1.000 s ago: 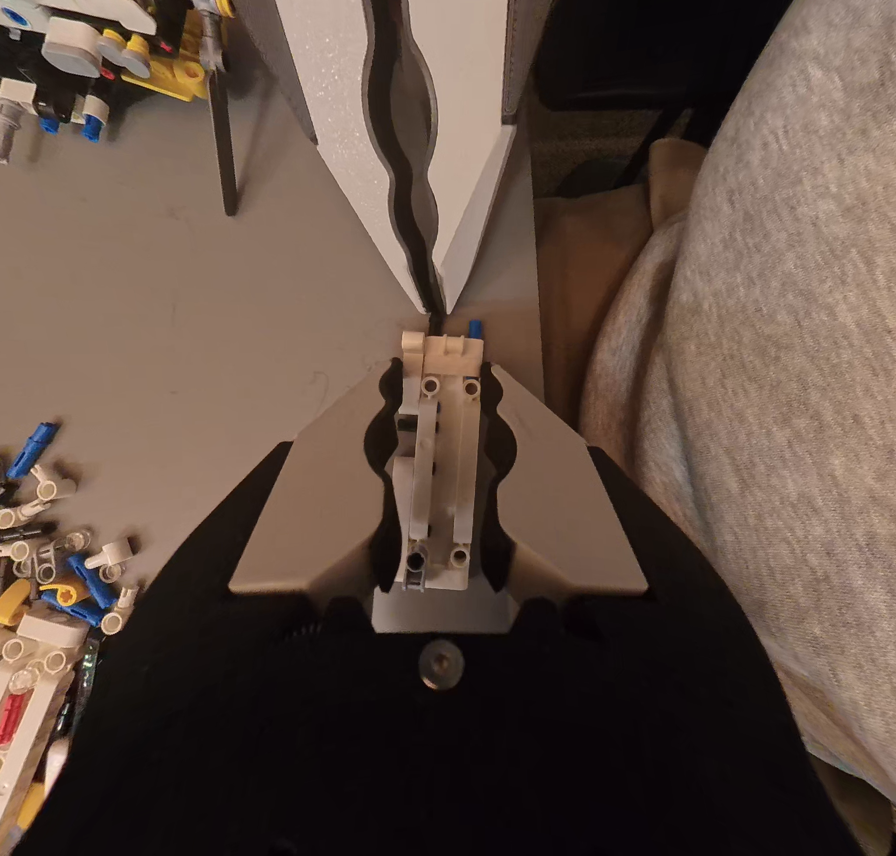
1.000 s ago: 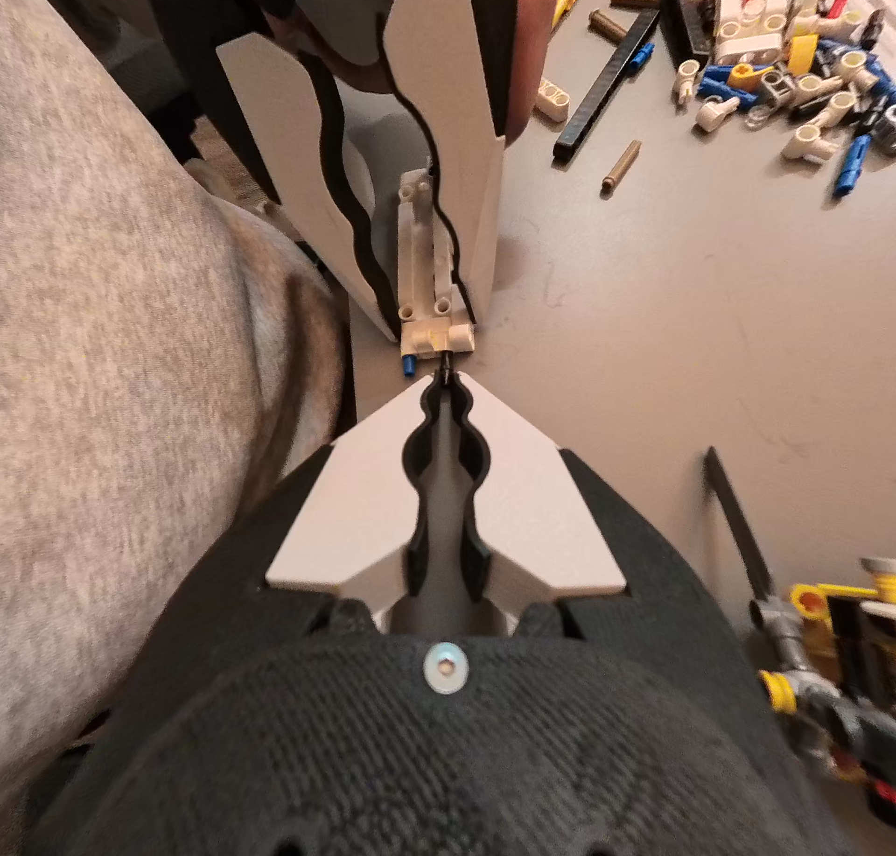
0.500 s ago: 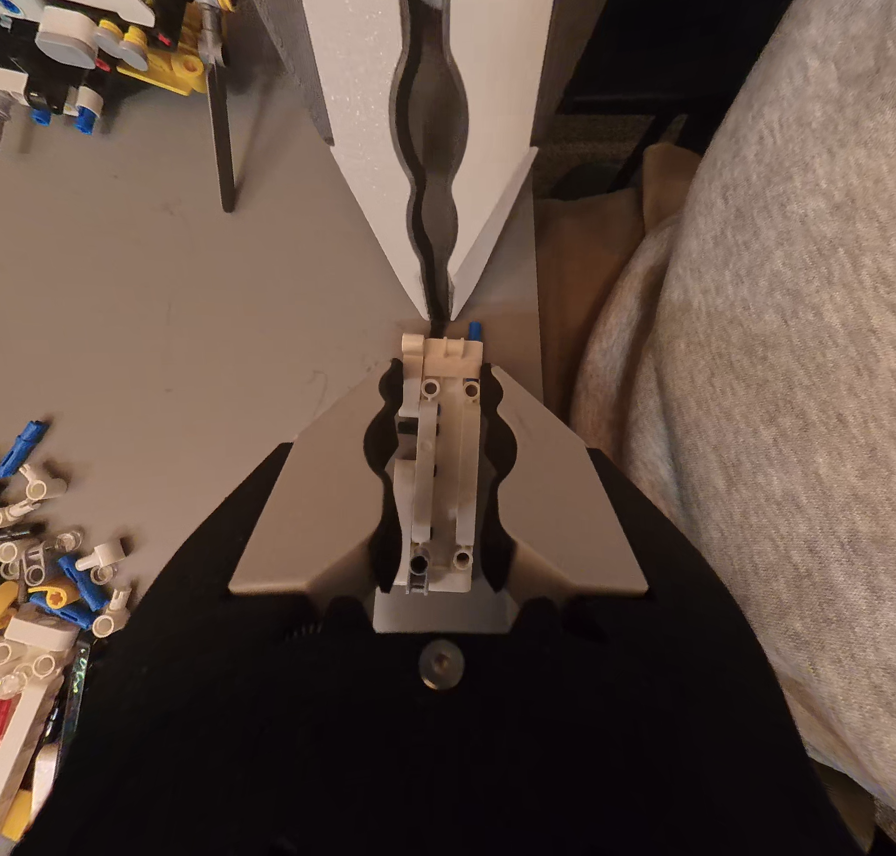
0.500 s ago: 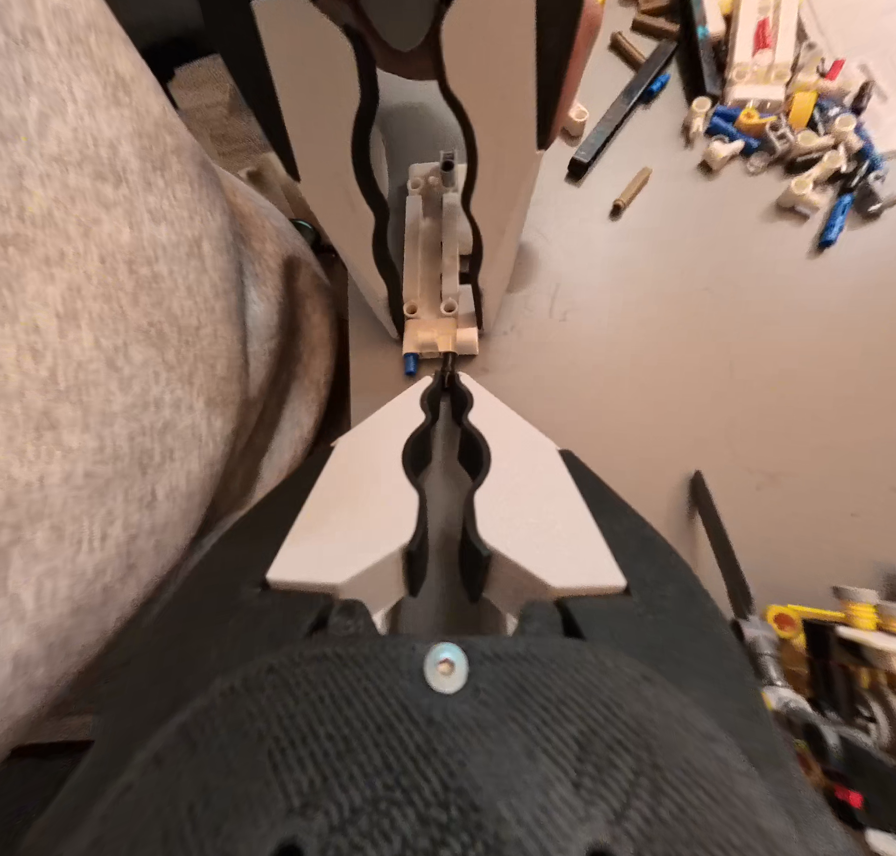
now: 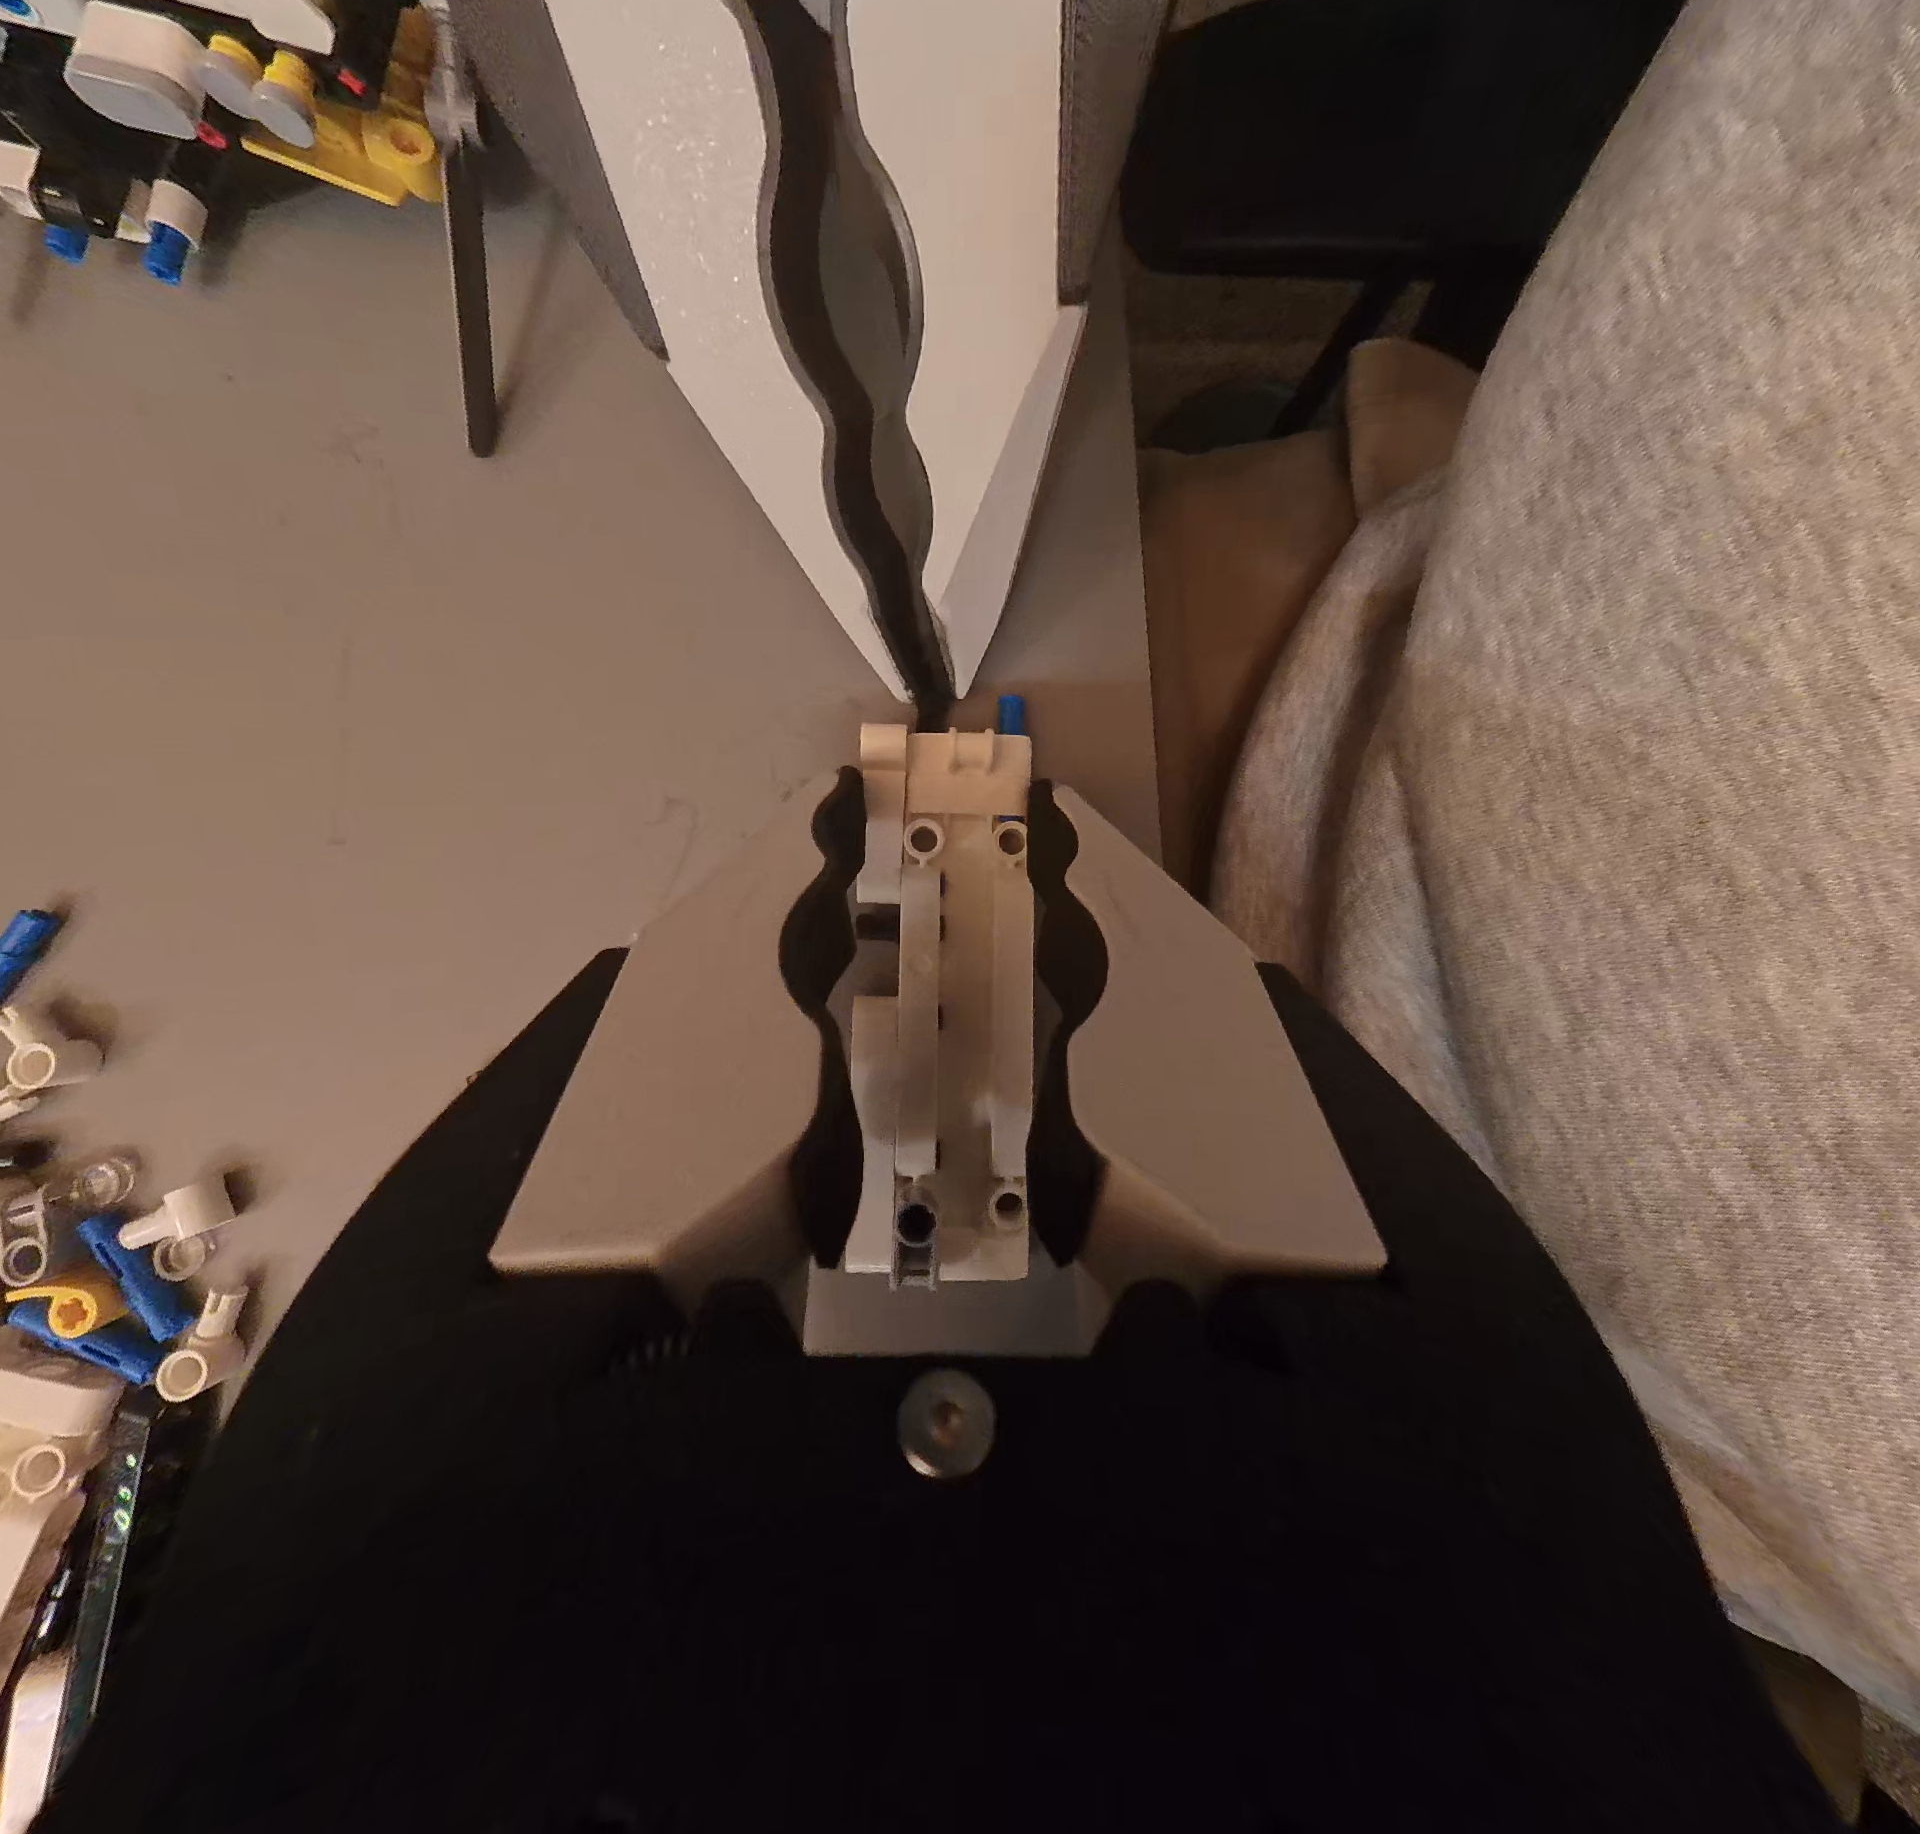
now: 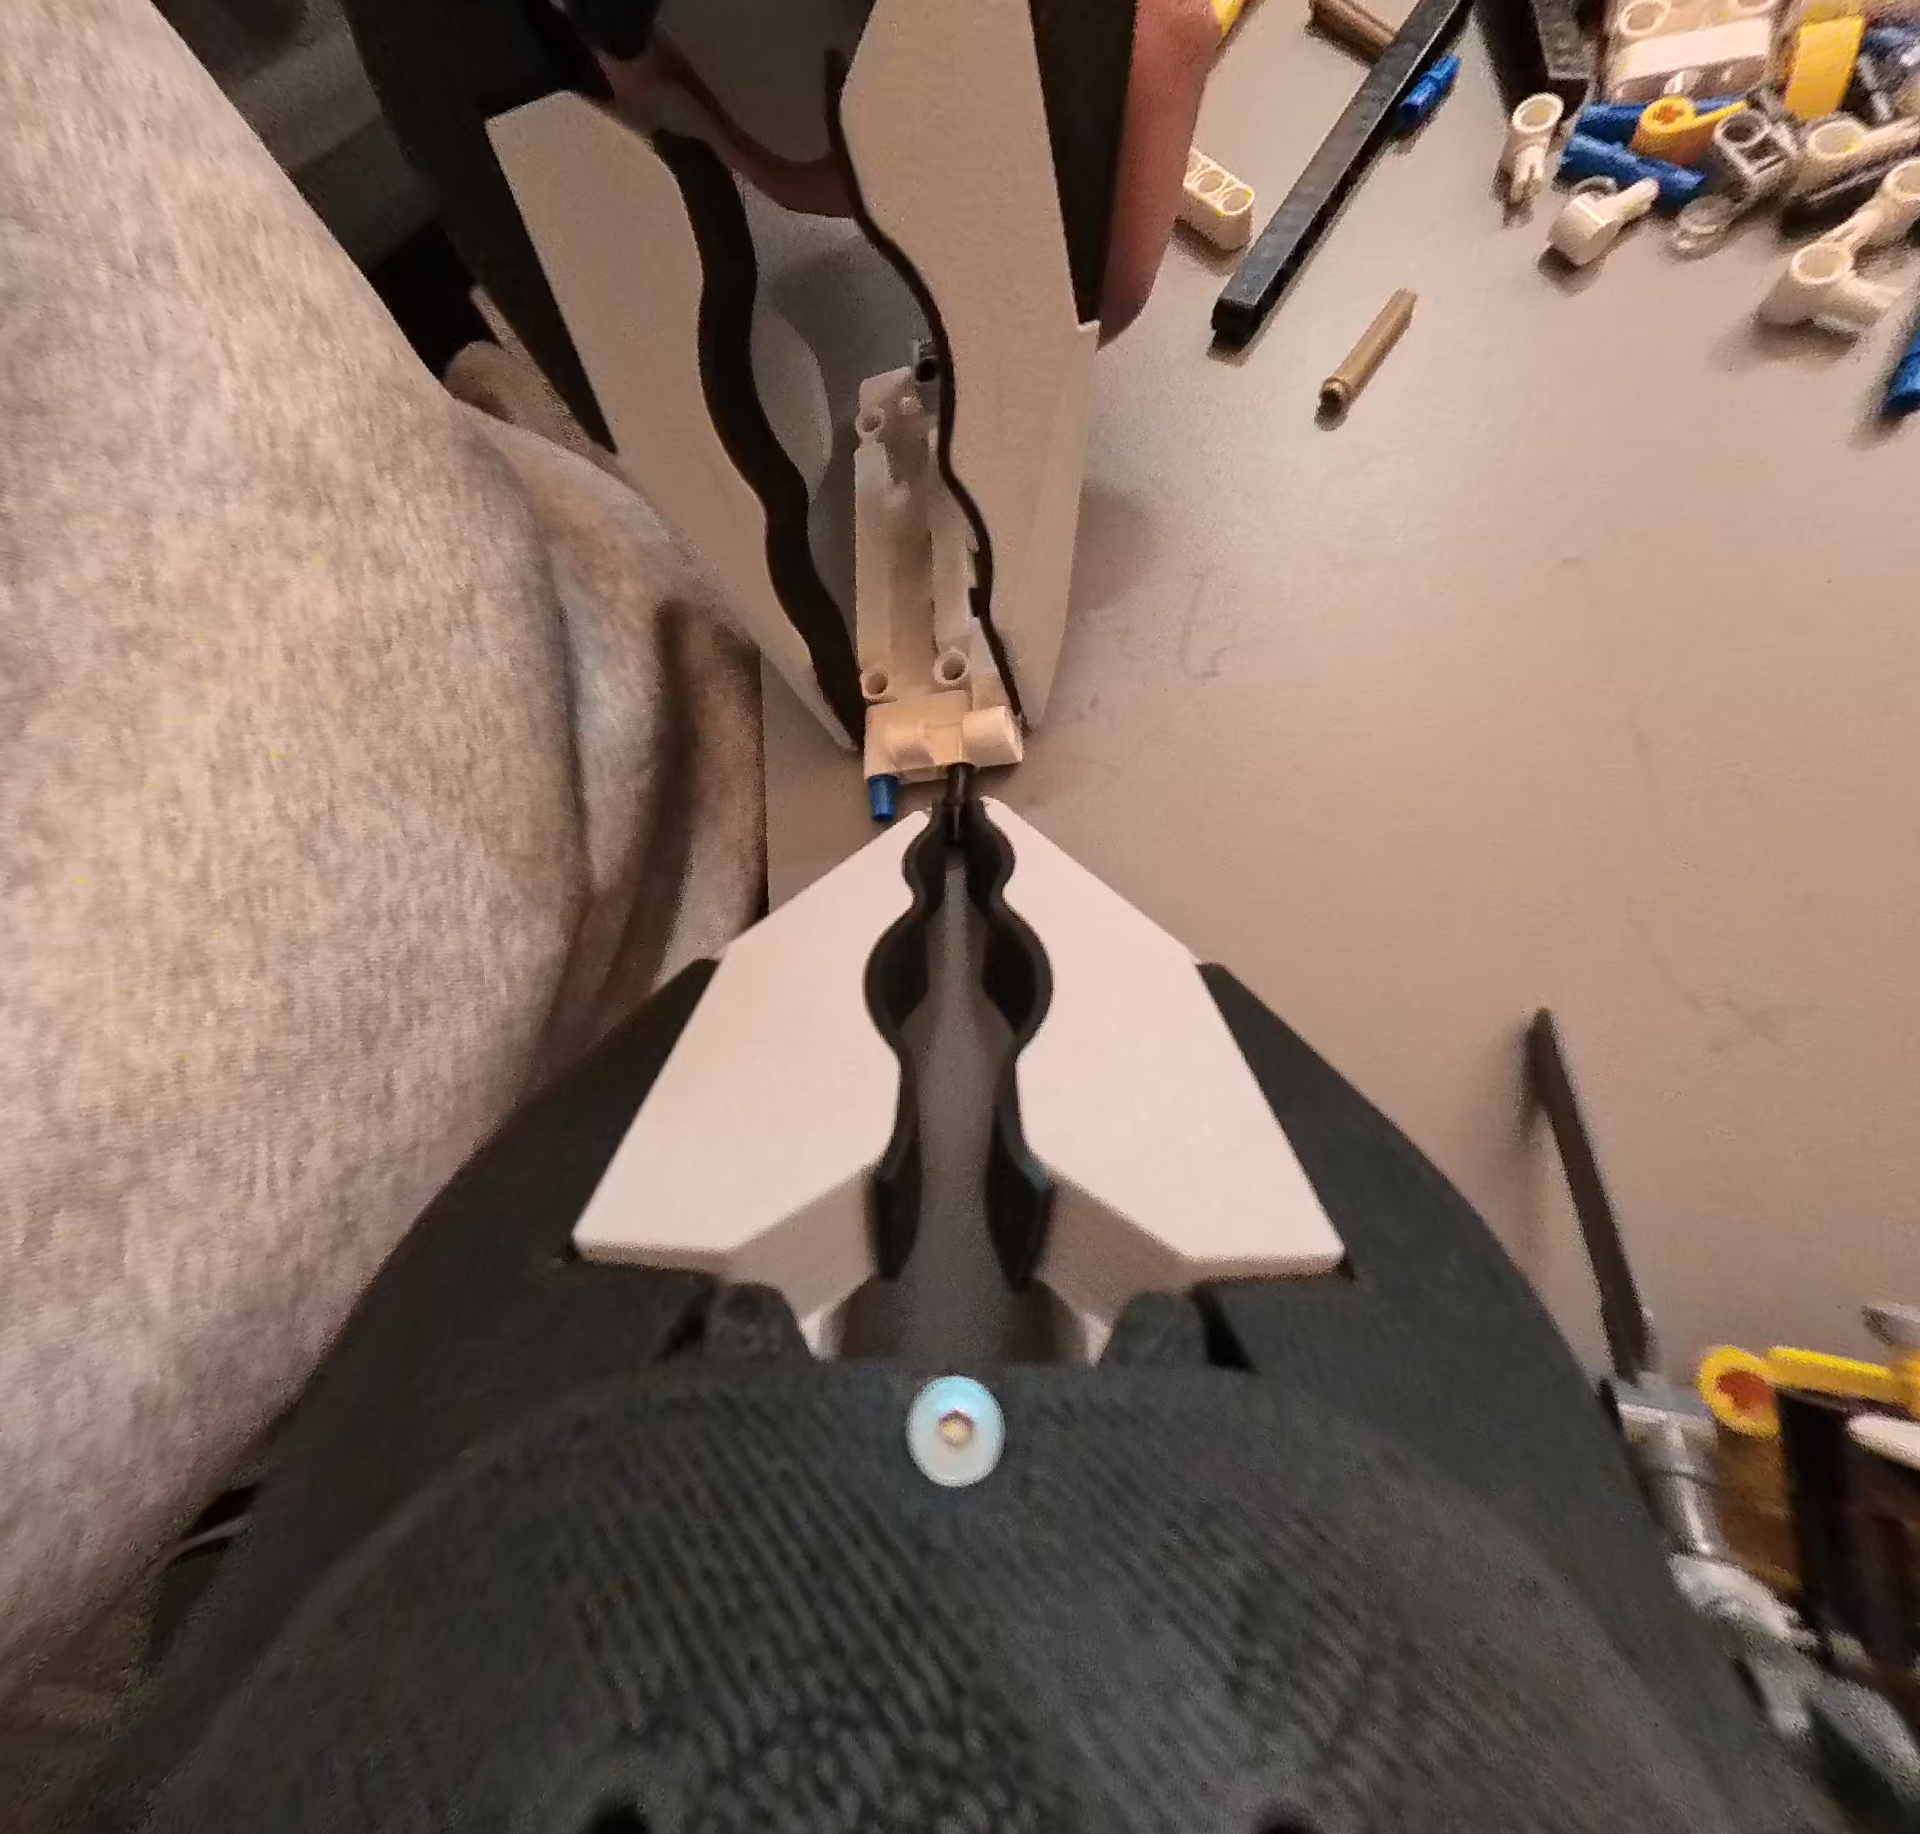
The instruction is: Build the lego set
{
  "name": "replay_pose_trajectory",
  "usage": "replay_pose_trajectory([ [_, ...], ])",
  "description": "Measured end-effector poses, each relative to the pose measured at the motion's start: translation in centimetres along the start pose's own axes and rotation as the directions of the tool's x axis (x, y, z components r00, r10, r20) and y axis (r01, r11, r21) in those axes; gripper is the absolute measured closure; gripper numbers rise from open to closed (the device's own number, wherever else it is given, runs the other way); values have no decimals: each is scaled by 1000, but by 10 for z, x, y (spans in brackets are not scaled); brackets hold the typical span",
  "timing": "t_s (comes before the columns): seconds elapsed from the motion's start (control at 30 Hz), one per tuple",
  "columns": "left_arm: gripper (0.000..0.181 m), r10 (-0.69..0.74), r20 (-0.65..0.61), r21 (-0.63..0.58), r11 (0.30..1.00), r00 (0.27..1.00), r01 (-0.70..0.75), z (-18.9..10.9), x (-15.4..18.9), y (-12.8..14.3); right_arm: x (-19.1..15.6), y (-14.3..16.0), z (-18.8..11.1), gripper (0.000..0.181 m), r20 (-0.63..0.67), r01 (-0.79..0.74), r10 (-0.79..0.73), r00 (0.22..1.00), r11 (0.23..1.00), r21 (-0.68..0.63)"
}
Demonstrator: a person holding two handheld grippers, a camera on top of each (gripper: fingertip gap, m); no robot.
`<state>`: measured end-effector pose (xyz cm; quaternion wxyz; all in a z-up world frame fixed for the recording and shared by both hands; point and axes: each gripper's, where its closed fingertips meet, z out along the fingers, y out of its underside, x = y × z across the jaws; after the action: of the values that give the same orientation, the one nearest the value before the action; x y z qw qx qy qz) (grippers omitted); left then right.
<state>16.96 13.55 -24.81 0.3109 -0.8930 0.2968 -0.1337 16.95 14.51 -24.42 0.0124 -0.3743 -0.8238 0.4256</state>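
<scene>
L tongs (image 5: 940,953) clamp the white subassembly (image 5: 951,1005) lengthwise, long axis running along the fingers, its connector end poking out past the tips over the tabletop (image 5: 312,693). Dead ahead, tip to tip: R tongs (image 6: 954,828) pinched on a small black pin (image 6: 954,792), pin in line w/ that axis, touching or nearly touching the connector face. Blue pin (image 6: 881,799) sits just beside. Next move, prob.: straight axial push.
</scene>
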Motion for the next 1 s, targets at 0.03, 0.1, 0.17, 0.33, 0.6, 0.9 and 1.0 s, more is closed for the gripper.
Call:
replay_pose_trajectory([
  [0.03,150,-3,-4,4,1000,1000,3,0,0,0,0,0,0,181,2,10,-10,1000,1000,-4],
  [0.1,150,-9,-12,18,1000,1000,9,2,1,-2,0,-1,2,181,-27,79,-79,996,997,-21],
  [0.17,150,-19,-19,17,1000,1000,19,1,0,-1,0,-3,3,181,-61,172,-175,983,983,-62],
  [0.33,150,2,3,-11,1000,1000,-2,1,1,0,0,-3,3,180,-33,114,-115,993,993,-31],
  [0.6,150,0,19,25,1000,1000,0,0,0,0,2,1,-2,177,-130,107,-105,986,994,9],
  [0.9,131,-94,93,104,991,991,84,-29,-12,-9,9,-12,-19,168,-233,42,-3,972,986,160],
  [1.0,130,-176,81,256,955,981,151,-61,-17,-20,14,-21,-31,164,-299,39,39,953,967,250],
])
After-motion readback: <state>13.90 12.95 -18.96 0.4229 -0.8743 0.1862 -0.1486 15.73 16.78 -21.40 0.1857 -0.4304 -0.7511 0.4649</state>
